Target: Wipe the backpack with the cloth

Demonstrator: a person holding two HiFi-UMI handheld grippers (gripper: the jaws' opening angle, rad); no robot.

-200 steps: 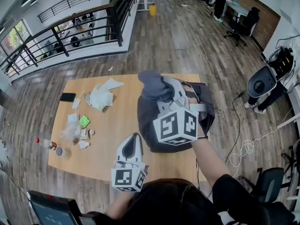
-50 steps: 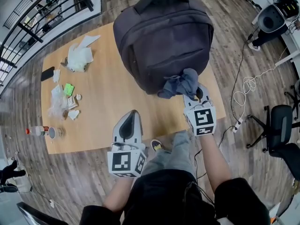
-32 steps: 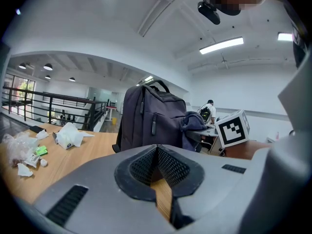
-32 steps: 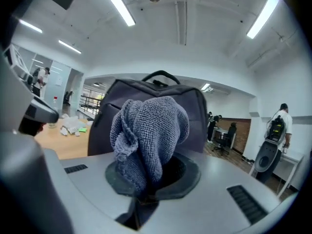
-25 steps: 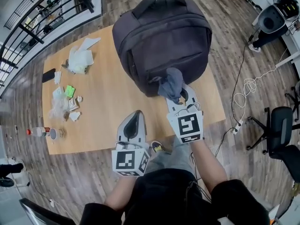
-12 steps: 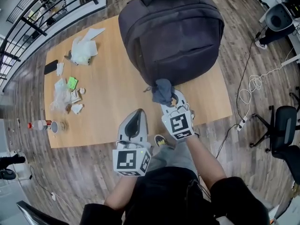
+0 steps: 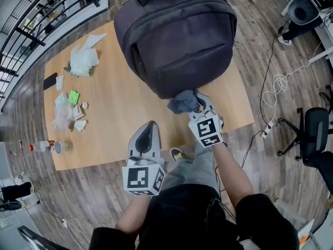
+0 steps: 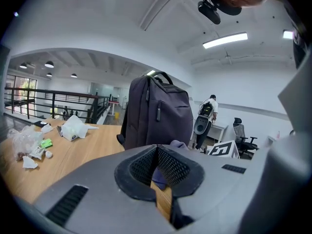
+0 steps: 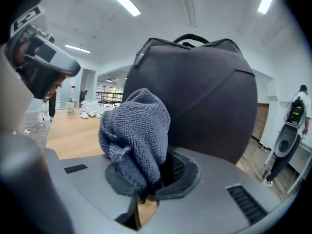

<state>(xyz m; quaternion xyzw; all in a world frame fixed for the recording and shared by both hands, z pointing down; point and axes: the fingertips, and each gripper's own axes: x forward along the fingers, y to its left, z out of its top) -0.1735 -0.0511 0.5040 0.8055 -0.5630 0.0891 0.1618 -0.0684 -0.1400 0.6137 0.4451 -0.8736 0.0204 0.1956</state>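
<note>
Head view: right claw (image 7: 198, 107) clamps cloth (image 7: 182, 102) at backpack (image 7: 177, 35) base; left claw (image 7: 150, 126) closed, empty.

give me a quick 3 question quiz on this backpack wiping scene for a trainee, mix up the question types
1. True or false: the left gripper is shut with nothing between its jaws.
2. Multiple choice: what is the right gripper clamping?
A. a white tissue
B. a grey cloth
C. a phone
3. Fill in: the backpack stands ____ on the wooden table, handle at the top.

Key
1. True
2. B
3. upright
</note>
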